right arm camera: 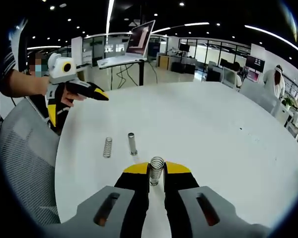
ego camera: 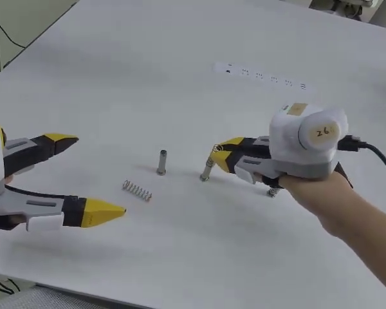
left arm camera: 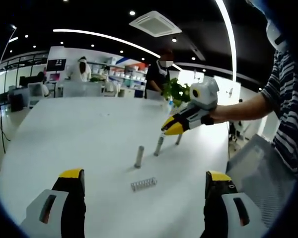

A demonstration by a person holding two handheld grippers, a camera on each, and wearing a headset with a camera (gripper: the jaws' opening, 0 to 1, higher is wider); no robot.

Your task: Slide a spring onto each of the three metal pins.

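Looking down from your head, you see the middle pin [ego camera: 162,162] standing straight up on the white bench [ego camera: 180,257]. Your right gripper [ego camera: 219,149] is just to the right of that pin. Its fingers [ego camera: 231,143] are shut tight on the held spring [ego camera: 217,149], which sits at the top of the leaning pin [ego camera: 207,170]. The third pin [ego camera: 272,191] peeks out farther right of the middle pin, under that gripper. The loose spring [ego camera: 136,190] lies flat just left of the middle pin and a bit nearer to you. Your left gripper [ego camera: 83,174] is well to the left of the middle pin. Its fingers [ego camera: 103,209] are spread wide, with nothing between them. A power strip [ego camera: 260,75] lies far behind the middle pin.

In the left gripper view, your left gripper [left arm camera: 145,174] has its fingers [left arm camera: 72,191] far apart. The loose spring [left arm camera: 143,184] lies on the near side of the middle pin [left arm camera: 139,156]. The leaning pin [left arm camera: 159,146] is just right of the middle pin, and the right gripper [left arm camera: 171,130] meets its top. The third pin [left arm camera: 179,139] stands a little farther right.

In the right gripper view, your right gripper [right arm camera: 157,169] squeezes the held spring [right arm camera: 156,166] with its fingers [right arm camera: 136,186], and the spring's round end faces you. The middle pin [right arm camera: 132,144] stands just past the fingertips. The loose spring [right arm camera: 108,147] lies just left of the middle pin. The left gripper [right arm camera: 74,106] is farther left and back, fingers apart.
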